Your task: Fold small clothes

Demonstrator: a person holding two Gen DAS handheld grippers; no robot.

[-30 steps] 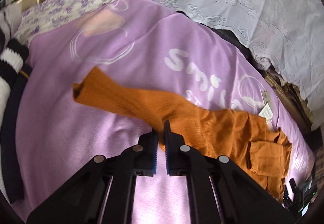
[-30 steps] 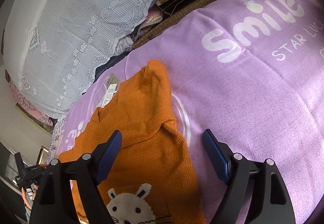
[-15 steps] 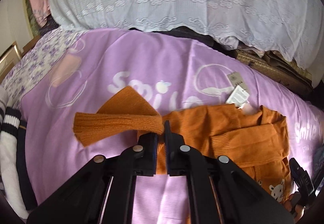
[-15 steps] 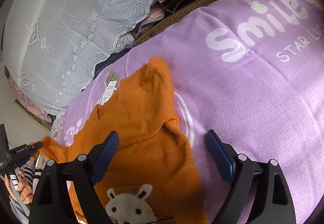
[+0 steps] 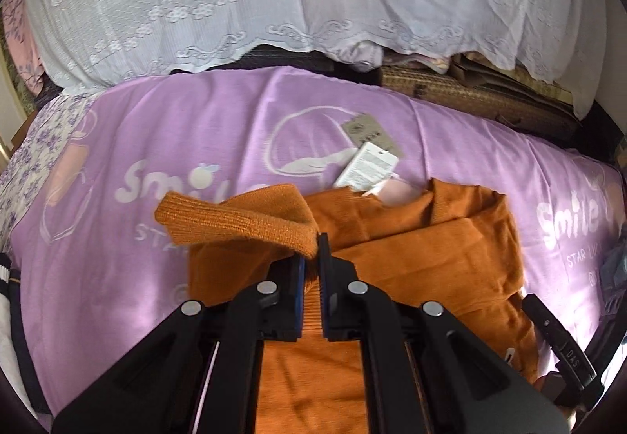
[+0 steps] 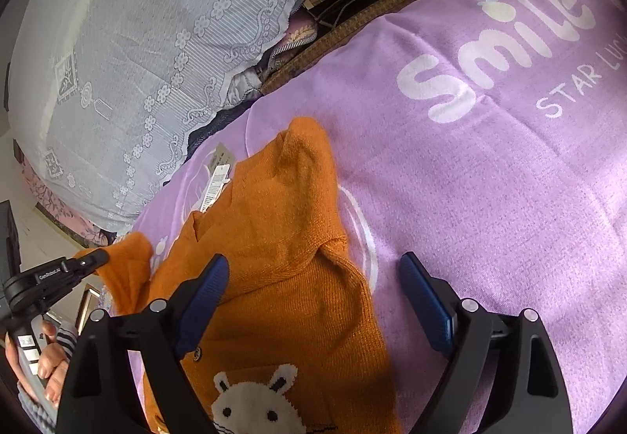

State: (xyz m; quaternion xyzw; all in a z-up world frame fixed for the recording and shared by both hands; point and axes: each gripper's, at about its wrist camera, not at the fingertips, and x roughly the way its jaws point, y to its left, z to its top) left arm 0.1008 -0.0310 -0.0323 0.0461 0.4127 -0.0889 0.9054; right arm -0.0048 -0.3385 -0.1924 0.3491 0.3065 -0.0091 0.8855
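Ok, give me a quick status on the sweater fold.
Left gripper shut on sweater sleeve. Right gripper open, over orange sweater. Hang tags at the collar; nothing blocking.

Sleeve carried in over the sweater

The left gripper, clamped on the orange sleeve, has swung it from the bare purple blanket to above the sweater's body — the cuff now doubled back toward mid-left of frame. In the right view, gripper and sleeve have entered at lower left — right gripper's jaws slightly wider.
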